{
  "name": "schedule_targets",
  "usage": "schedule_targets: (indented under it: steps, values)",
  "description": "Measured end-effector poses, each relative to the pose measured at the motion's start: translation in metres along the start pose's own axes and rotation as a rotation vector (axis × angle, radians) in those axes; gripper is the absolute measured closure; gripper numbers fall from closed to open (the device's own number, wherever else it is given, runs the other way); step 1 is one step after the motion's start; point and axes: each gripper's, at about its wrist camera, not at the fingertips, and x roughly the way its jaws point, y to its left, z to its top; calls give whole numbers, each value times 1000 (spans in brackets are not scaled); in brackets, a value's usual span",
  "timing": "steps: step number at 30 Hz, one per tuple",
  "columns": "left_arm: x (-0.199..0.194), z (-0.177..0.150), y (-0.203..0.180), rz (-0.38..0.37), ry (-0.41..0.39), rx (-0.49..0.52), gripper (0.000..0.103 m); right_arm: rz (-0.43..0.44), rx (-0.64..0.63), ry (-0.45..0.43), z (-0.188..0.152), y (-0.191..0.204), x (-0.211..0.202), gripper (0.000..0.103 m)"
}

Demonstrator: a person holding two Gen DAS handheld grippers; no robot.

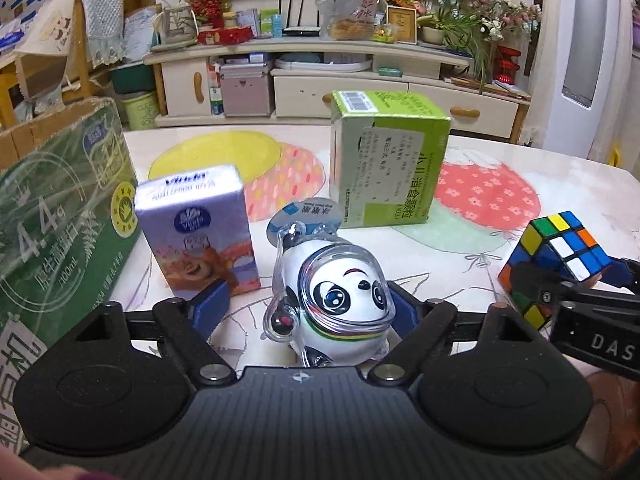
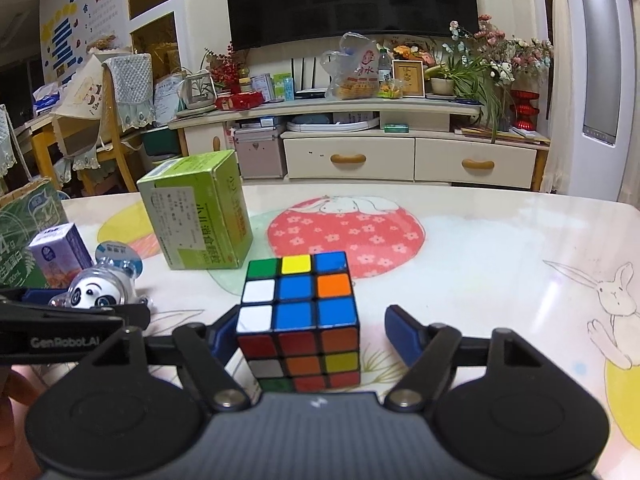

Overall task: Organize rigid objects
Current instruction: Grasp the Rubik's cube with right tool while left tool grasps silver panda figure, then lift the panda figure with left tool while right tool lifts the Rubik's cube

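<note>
A panda figure in a clear shell (image 1: 340, 300) stands on the table between the blue pads of my left gripper (image 1: 308, 308), which is open around it with gaps on both sides. A Rubik's cube (image 2: 298, 320) sits between the pads of my right gripper (image 2: 308, 332), which is open; the left pad is close to the cube, the right pad stands apart. The cube (image 1: 556, 256) and the right gripper also show in the left wrist view. The panda (image 2: 98, 292) shows at the left of the right wrist view.
A purple tissue pack (image 1: 196, 232) stands left of the panda. A green medicine box (image 1: 384, 160) stands behind it, also in the right wrist view (image 2: 200, 216). A large green carton (image 1: 56, 220) is at the far left. The table (image 2: 480, 264) has a printed cover.
</note>
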Motion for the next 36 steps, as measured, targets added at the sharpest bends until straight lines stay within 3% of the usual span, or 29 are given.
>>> schedule_targets:
  steps: [2, 3, 5, 6, 8, 25, 36]
  values:
    - [-3, -4, 1, 2, 9, -2, 10, 5, -2, -1, 0, 0, 0, 28]
    - [-6, -4, 1, 6, 6, 1, 12, 5, -3, 0, 0, 0, 0, 32]
    - [-9, -4, -1, 12, 0, 14, 26, 10, -5, 3, 0, 1, 1, 40]
    - [-12, -4, -3, 12, 0, 17, 27, 17, -7, 5, 0, 1, 1, 45]
    - [-13, -6, -3, 22, 3, 16, 27, 17, -16, 7, 0, 2, 1, 50]
    - [-35, -28, 6, 36, 32, 10, 28, 19, -17, 7, 0, 4, 0, 50]
    - [-59, -45, 10, 17, 47, 24, 28, 5, -7, 3, -16, 7, -24, 50]
